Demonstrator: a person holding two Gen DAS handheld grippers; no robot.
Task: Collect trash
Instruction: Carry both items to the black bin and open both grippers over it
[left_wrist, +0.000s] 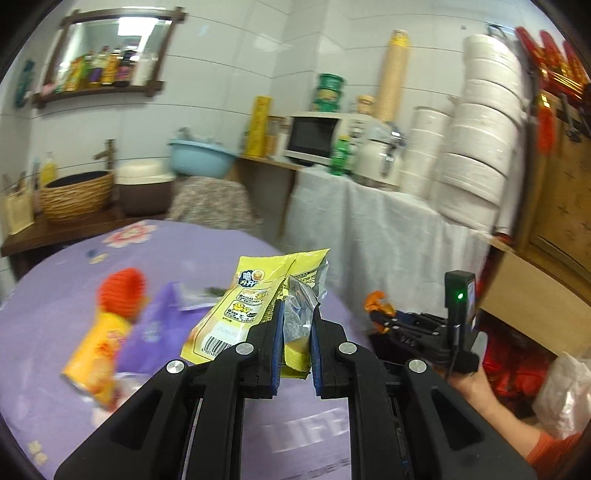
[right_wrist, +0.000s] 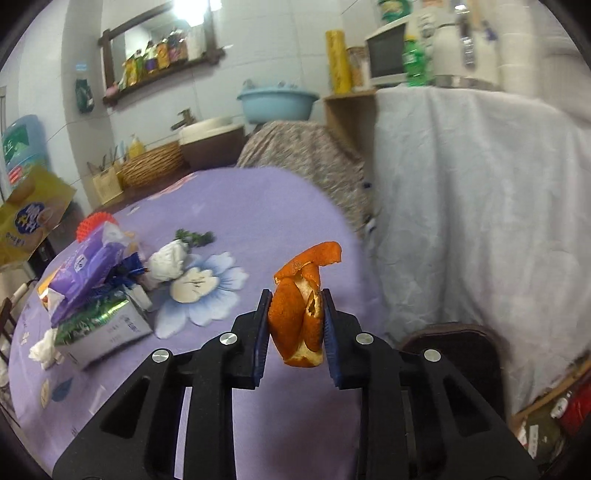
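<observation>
- The left gripper (left_wrist: 297, 325) is clamping its blue-padded fingers on a yellow snack wrapper (left_wrist: 255, 295), holding it in the air above a round table with a purple flowered tablecloth (left_wrist: 55, 317).
- The wrapper is standing roughly upright, its long axis running from the barcode end low on the left to the torn, silver-lined mouth pointing up and away from the camera.
- The right gripper (right_wrist: 295, 325) is pinching a curled piece of orange peel (right_wrist: 301, 314) between its fingers, above the table edge nearest the camera.
- The peel is standing on end, long axis near vertical, with a loose strip curling up and to the right.
- In the left wrist view, the right gripper (left_wrist: 384, 314) is showing to the right with the peel (left_wrist: 375, 301) at its tip, just off the table rim.
- More trash is lying on the cloth: a tipped yellow canister (left_wrist: 98, 350) with an orange-red cap, a purple packet (right_wrist: 88, 262), a green and silver carton (right_wrist: 107, 328) under it, and crumpled white tissue (right_wrist: 168, 262).
- Behind the table, a white-draped counter (right_wrist: 461, 192) is carrying a microwave (left_wrist: 321, 136), a green bottle (left_wrist: 341, 155) and stacked white bowls (left_wrist: 480, 129).
- A light blue basin (right_wrist: 277, 101) and a wicker basket (left_wrist: 75, 195) are sitting farther back.
</observation>
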